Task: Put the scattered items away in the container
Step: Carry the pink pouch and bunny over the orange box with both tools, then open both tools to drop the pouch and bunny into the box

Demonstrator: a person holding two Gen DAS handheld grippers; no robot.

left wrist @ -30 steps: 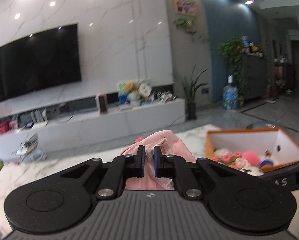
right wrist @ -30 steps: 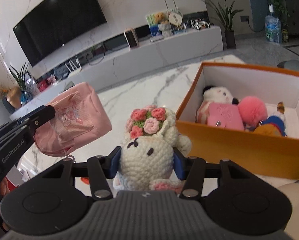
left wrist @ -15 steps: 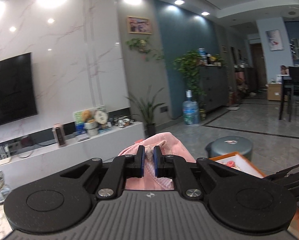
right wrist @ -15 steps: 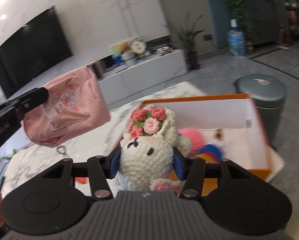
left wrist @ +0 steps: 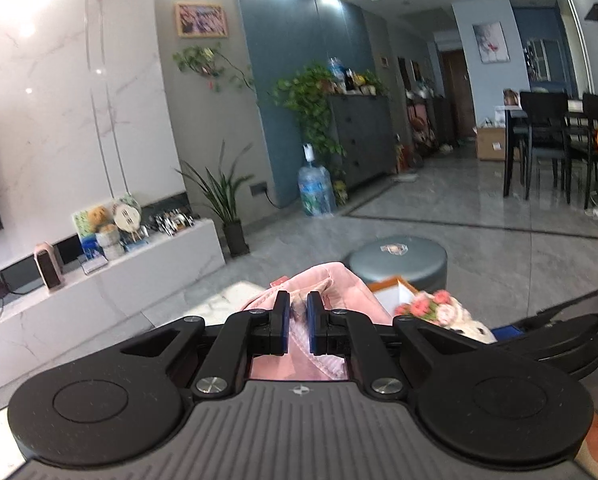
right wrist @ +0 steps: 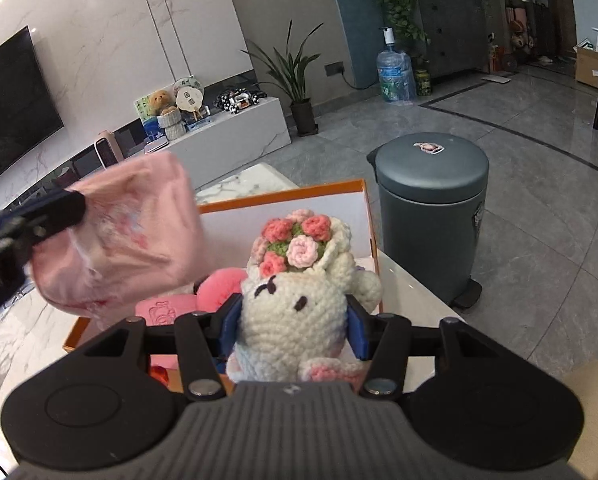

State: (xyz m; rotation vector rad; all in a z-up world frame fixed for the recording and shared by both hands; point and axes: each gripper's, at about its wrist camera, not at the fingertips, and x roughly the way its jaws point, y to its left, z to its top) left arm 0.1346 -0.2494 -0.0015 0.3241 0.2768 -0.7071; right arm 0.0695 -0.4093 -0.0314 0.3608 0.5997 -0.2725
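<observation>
Your left gripper (left wrist: 297,322) pinches the pouch (right wrist: 119,240); your right gripper (right wrist: 295,326) clamps the doll (right wrist: 299,300). Both have swung over the box (right wrist: 291,196), ready to drop.

Most of the orange box (right wrist: 283,194) is covered by the pink pouch (right wrist: 119,240) and crocheted bunny (right wrist: 295,304); its contents are only partly seen. The pouch print is blurred. The television (right wrist: 7,112) is cut off at the left edge.
</observation>
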